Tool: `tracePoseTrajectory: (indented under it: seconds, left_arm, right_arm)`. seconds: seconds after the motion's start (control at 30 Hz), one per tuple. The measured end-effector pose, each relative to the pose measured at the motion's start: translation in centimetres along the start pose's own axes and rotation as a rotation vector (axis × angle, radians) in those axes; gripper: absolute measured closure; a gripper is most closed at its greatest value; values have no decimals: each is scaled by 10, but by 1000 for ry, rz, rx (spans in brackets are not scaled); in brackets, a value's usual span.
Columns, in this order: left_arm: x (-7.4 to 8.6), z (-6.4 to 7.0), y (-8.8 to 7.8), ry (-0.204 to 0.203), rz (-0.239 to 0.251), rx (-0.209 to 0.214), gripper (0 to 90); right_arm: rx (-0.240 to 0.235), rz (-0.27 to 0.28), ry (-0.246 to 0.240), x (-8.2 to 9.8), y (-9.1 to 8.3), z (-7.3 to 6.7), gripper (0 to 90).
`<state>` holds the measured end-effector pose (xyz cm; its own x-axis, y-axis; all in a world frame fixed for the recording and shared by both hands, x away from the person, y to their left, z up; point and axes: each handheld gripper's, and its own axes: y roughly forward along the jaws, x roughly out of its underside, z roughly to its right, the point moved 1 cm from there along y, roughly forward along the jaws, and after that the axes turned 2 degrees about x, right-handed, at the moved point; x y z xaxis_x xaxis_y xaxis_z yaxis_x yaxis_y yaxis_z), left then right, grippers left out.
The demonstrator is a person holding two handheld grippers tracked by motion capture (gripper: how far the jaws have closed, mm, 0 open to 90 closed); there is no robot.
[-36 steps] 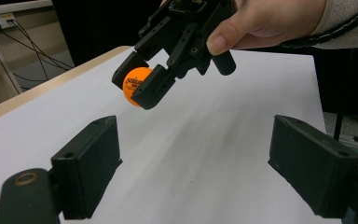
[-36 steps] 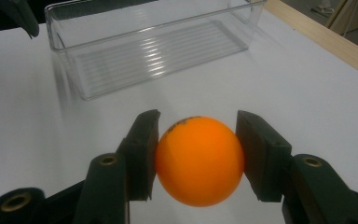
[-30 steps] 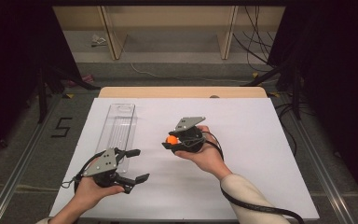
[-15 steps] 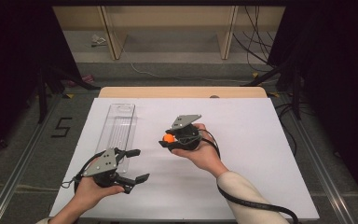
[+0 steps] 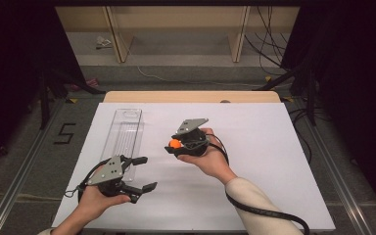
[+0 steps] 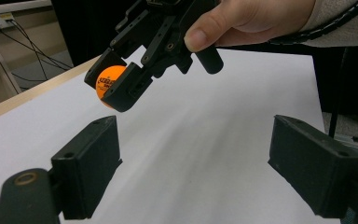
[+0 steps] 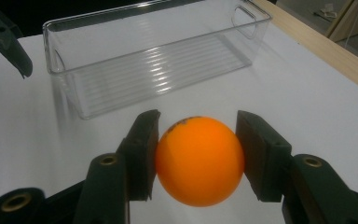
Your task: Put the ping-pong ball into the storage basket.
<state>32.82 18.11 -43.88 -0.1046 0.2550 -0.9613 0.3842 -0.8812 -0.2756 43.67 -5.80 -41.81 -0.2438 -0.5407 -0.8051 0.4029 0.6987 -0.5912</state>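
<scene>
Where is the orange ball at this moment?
The orange ball is clamped between the jaws of the right hand-held gripper, held above the white table near its middle, just right of the clear plastic bin.

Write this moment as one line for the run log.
right gripper: shut on orange ball, held above table | left gripper: open, empty | clear bin: empty

A table (image 5: pixel 274 161) covered by a white sheet is carrying the scene, with a strip of bare wood (image 5: pixel 191 96) showing along its far edge. A clear plastic bin (image 5: pixel 123 135), long and narrow with a ribbed bottom, is lying directly on the white surface at the left side, running lengthwise away from the person.
</scene>
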Motion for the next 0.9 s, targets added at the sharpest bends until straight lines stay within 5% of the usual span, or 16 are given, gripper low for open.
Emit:
tracePoseTrajectory:
  seconds: [0.9]
  left_arm:
    - [0, 0, 1, 1, -6, 2, 158]
  right_arm:
    - [-5, -8, -6, -13, 8, 1, 514]
